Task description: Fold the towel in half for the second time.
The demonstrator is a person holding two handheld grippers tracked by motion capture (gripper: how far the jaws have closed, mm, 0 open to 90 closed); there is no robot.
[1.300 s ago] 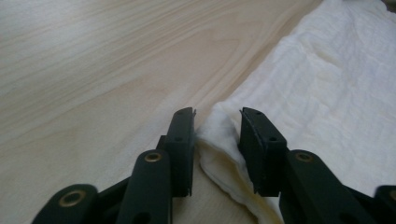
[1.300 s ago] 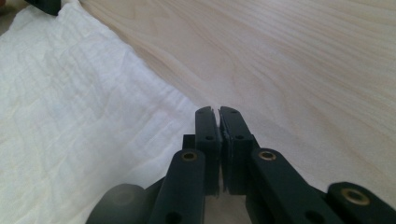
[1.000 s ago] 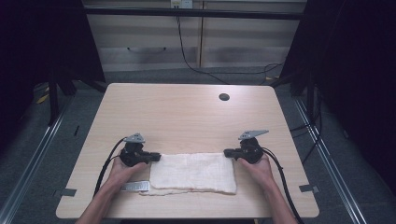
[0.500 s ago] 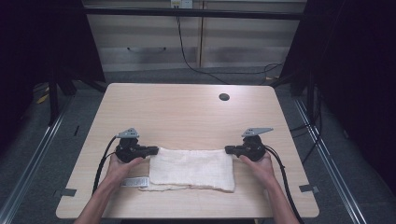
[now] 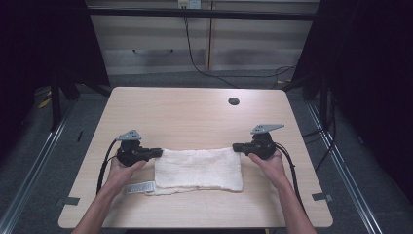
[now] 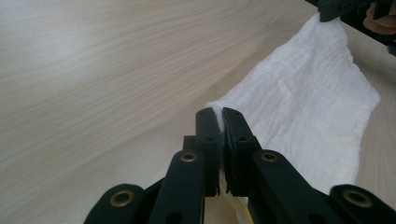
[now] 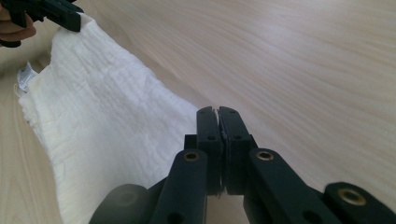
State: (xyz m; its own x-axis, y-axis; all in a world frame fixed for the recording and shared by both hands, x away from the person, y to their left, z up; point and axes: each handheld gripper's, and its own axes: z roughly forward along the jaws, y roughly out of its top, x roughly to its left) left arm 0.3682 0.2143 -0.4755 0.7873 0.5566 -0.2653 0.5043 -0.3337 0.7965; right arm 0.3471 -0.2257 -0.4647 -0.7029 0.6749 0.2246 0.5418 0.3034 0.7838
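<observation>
White cloth (image 5: 198, 167) held at both far corners.
Its long axis is stretched between left gripper (image 5: 158, 152) and right gripper (image 5: 235, 146), each clamped on a corner.

Both hand-held grippers (image 5: 158, 152) (image 5: 235, 146) clamped, apart

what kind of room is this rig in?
Probably a lab or data-recording workspace, not a home: a bare wooden table with a cable hole, dark curtains at both sides, loose cables on the floor, and a white cloth held by two handheld grippers.
</observation>
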